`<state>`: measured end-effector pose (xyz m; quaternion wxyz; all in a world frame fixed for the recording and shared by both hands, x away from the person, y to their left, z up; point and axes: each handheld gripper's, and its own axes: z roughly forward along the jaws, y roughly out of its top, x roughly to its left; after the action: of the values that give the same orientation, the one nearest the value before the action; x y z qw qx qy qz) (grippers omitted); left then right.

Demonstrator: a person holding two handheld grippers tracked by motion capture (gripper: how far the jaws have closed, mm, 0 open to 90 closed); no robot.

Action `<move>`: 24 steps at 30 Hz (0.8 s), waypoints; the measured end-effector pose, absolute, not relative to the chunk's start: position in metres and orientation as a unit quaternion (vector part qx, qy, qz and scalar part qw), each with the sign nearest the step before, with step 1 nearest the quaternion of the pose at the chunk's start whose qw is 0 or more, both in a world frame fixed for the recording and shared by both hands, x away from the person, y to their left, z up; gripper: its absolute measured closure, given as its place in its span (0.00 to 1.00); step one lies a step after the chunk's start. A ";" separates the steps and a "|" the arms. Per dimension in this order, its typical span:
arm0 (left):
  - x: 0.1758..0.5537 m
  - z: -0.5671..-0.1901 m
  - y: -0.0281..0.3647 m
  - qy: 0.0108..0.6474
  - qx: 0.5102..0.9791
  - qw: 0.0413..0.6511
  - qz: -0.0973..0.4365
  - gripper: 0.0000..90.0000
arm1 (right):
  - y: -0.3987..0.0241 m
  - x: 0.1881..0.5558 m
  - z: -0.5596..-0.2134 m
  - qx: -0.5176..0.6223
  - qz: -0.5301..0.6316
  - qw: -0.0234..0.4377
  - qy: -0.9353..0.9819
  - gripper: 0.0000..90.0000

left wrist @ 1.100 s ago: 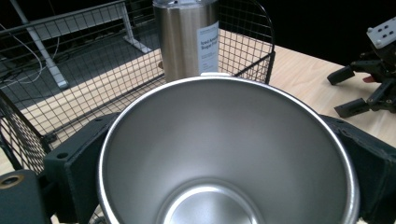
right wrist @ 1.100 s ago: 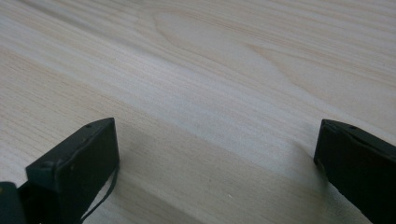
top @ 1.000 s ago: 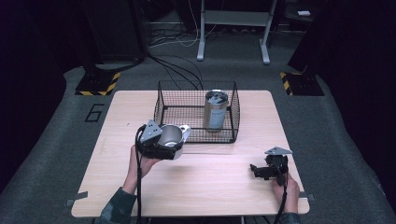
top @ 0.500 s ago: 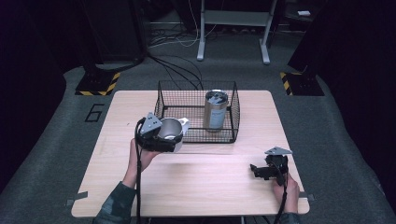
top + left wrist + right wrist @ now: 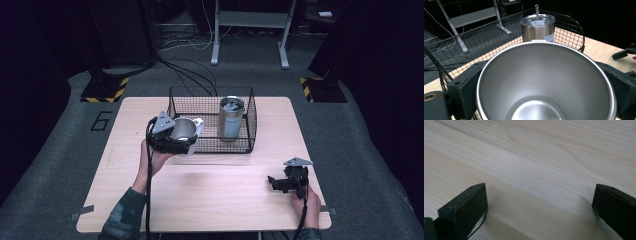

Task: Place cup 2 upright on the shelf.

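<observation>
On the left I am holding the left gripper [image 5: 176,141] up by the left front corner of the black wire basket [image 5: 247,122]. Its black fingers [image 5: 465,87] are squeezing a shiny open steel cup [image 5: 184,129] from both sides. The cup is sitting off the light wooden desk [image 5: 215,195], just at the basket's left wall. In the left gripper view I am looking right down into the cup [image 5: 546,82], and it is empty and silver inside.

Moving right, a tall steel tumbler with a lid and a straw [image 5: 231,118] is standing upright inside the basket, near its right side. In the left gripper view the tumbler [image 5: 538,27] is showing behind the cup's rim, past the basket [image 5: 574,32] wire.

On the far right I am resting the right gripper [image 5: 286,181] low over the desk, near the front right corner and well apart from the basket. Its fingers [image 5: 465,207] are standing wide open with bare wood [image 5: 536,157] between them, holding nothing.
</observation>
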<state>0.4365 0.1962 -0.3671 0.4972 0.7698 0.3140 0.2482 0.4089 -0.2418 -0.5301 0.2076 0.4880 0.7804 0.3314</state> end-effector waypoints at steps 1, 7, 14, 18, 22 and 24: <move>0.438 -0.366 0.196 0.313 0.771 0.496 0.246 0.07 | -0.242 0.409 -0.530 0.488 0.331 0.208 0.780 0.00; 0.447 -0.361 0.194 0.314 0.769 0.496 0.255 0.07 | -0.242 0.409 -0.530 0.488 0.331 0.208 0.780 0.00; 0.459 -0.353 0.192 0.314 0.772 0.489 0.257 0.07 | -0.242 0.409 -0.530 0.488 0.331 0.208 0.780 0.00; 0.466 -0.350 0.190 0.318 0.772 0.487 0.255 0.07 | -0.242 0.409 -0.530 0.488 0.331 0.208 0.780 0.00; 0.473 -0.346 0.190 0.319 0.776 0.480 0.255 0.07 | -0.242 0.409 -0.530 0.488 0.331 0.208 0.780 0.00; 0.477 -0.345 0.189 0.319 0.776 0.481 0.254 0.07 | -0.242 0.409 -0.530 0.488 0.331 0.208 0.780 0.00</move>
<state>0.4772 0.1893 -0.3453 0.4807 0.7763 0.3190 0.2540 0.4088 -0.2418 -0.5301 0.2076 0.4880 0.7804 0.3312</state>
